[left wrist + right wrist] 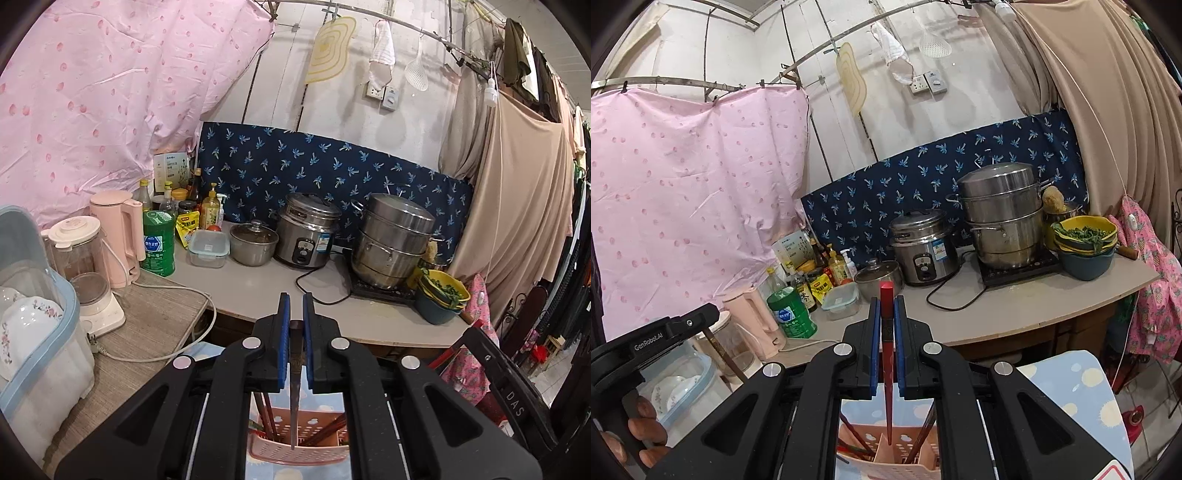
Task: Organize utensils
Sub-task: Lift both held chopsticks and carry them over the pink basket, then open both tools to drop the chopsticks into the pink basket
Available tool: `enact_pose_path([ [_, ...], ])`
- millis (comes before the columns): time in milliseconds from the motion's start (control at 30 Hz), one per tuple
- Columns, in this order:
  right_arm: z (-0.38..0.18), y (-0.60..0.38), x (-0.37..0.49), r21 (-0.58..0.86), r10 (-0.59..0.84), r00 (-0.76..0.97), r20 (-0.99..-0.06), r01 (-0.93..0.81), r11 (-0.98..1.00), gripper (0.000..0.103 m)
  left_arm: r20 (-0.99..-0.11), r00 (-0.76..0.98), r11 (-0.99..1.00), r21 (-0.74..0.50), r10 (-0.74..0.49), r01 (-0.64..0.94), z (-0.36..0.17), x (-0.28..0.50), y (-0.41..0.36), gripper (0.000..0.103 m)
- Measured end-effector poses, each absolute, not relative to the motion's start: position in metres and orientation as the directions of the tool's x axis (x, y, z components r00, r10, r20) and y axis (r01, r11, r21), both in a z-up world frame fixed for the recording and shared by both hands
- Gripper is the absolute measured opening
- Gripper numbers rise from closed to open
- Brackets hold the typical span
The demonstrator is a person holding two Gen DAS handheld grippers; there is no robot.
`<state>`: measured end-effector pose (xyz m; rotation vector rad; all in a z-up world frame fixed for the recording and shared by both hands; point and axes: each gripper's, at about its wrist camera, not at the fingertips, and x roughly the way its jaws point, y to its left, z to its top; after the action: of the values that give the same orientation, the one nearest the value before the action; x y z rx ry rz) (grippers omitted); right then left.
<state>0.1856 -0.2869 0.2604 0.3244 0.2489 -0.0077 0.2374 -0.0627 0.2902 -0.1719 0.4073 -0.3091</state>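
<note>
My left gripper is shut on a dark brown chopstick that hangs tip-down over a pink perforated utensil holder. Several chopsticks stand in that holder. In the right wrist view my right gripper is shut on a red chopstick, its tip reaching down to the same pink holder, where more chopsticks lean. The holder rests on a light blue cloth with pale dots. The other gripper's black body and a hand show at lower left.
On the counter stand a rice cooker, a stacked steel steamer, a small lidded pot, a green canister, bottles and a pink kettle. A dish box with plates sits left. Stacked bowls sit right.
</note>
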Motion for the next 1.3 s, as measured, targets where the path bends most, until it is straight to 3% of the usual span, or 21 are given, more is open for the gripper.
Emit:
enact_pose_path([
  [400,0.188,-0.28,0.221,0.311,0.068,0.921,-0.384,0.06,0.948,0.007,-0.463,0.828,0.946,-0.22,-0.317,0.239,0.232,0.268,-0.072,0.007],
  [767,0.164,-0.279,0.23,0.294,0.057,0.9,-0.431,0.081,0.952,0.008,-0.513,0.803,0.951,-0.221,-0.303,0.218,0.201,0.274,-0.072,0.008],
  [833,0.165,-0.28,0.227,0.296,0.047,0.903,-0.426,0.09,0.951,0.014,-0.517,0.802,0.952,-0.223,-0.298,0.21,0.2,0.272,-0.071,0.017],
  [900,0.168,-0.281,0.224,0.298,0.045,0.906,-0.421,0.091,0.95,0.018,-0.515,0.808,0.955,-0.22,-0.287,0.199,0.202,0.268,-0.069,0.039],
  [967,0.172,-0.283,0.216,0.3,0.039,0.911,-0.41,0.095,0.949,0.03,-0.512,0.813,0.958,-0.212,-0.277,0.193,0.203,0.261,-0.068,0.042],
  [1300,0.181,-0.272,0.149,0.28,0.037,0.917,-0.398,0.083,0.957,0.051,-0.534,0.807,0.968,-0.15,-0.252,0.202,0.196,0.2,-0.062,0.06],
])
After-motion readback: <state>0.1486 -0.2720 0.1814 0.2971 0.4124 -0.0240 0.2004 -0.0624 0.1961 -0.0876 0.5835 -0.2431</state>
